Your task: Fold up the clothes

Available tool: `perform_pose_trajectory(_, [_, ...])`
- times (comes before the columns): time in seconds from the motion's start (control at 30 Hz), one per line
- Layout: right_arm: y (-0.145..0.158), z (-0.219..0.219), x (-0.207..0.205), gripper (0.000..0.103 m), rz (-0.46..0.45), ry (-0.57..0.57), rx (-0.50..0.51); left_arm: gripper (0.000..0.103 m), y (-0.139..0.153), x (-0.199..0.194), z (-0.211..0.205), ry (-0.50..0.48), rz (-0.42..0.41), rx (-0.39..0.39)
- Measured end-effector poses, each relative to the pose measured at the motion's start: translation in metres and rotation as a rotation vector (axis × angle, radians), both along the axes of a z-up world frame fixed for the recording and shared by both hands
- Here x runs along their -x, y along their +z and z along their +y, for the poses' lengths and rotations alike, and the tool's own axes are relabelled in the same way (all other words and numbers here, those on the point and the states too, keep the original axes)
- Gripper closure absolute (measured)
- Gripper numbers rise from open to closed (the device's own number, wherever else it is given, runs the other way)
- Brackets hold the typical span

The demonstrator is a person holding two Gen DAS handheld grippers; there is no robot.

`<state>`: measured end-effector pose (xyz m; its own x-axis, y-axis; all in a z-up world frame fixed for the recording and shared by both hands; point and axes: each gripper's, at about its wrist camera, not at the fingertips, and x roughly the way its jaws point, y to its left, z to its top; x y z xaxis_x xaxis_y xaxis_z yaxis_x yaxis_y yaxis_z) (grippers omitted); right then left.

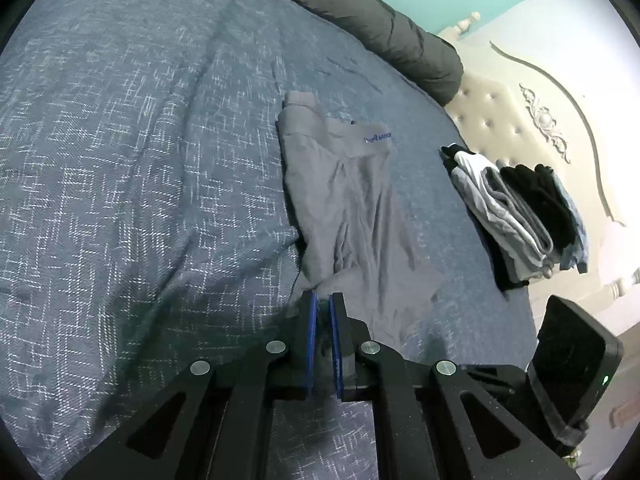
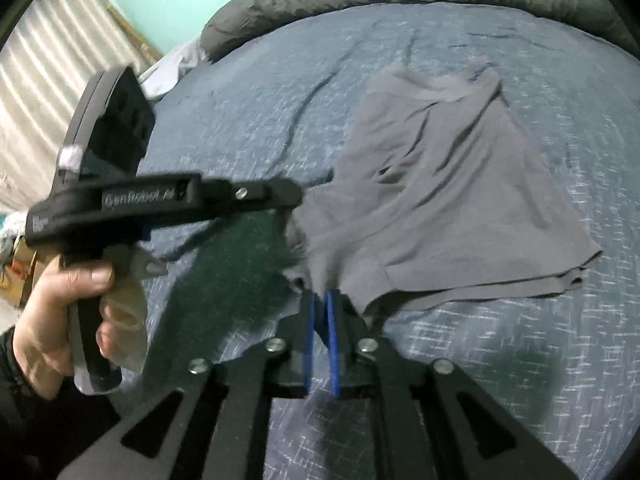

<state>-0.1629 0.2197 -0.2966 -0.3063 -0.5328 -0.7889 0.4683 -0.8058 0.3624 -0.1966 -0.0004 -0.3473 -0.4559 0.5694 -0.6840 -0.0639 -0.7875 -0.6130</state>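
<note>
Both grippers pinch the near hem of the grey boxer briefs [image 1: 352, 208] on the bed [image 1: 120, 160]: left gripper [image 1: 323, 300], right gripper [image 2: 320, 300]. Thin cloth may slip; far-right folded stack [image 1: 520, 216] could be snagged.

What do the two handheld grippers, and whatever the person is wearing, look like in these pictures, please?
Both grippers are matte black with angular linkage arms, silver round pivot bolts and blue pads lining the fingers. The left gripper has a pistol-style handle, pale lettering reading GenRobot.ai and a black block on top. The hand holding it shows a dark sleeve at the wrist.
</note>
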Motion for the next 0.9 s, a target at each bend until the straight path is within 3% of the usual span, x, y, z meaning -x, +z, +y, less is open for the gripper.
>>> perform_pose_trajectory(0.1, [0.008,0.01,0.001,0.077,0.025,-0.042,0.048,0.096,-0.001,0.0,-0.003,0.003,-0.008,0.005])
perform_pose_trajectory(0.23, [0.014,0.008,0.0,0.077,0.049,-0.037,0.107,0.095,-0.003,0.0,-0.006,0.009,-0.017,0.004])
perform_pose_trajectory(0.5, [-0.009,-0.028,-0.007,0.077,0.066,0.048,-0.007,0.095,-0.003,0.0,-0.008,0.006,-0.019,0.004])
perform_pose_trajectory(0.53, [-0.014,-0.031,-0.008,0.078,0.068,0.051,-0.027,0.095,-0.002,0.0,-0.008,0.005,-0.018,0.005])
perform_pose_trajectory(0.6, [-0.018,-0.032,-0.008,0.1,0.063,0.047,-0.048,0.095,-0.002,0.0,-0.008,0.003,-0.018,0.006])
perform_pose_trajectory(0.9, [-0.012,-0.028,-0.019,0.101,0.012,0.094,-0.038,0.095,-0.002,0.002,-0.013,0.015,-0.019,0.014])
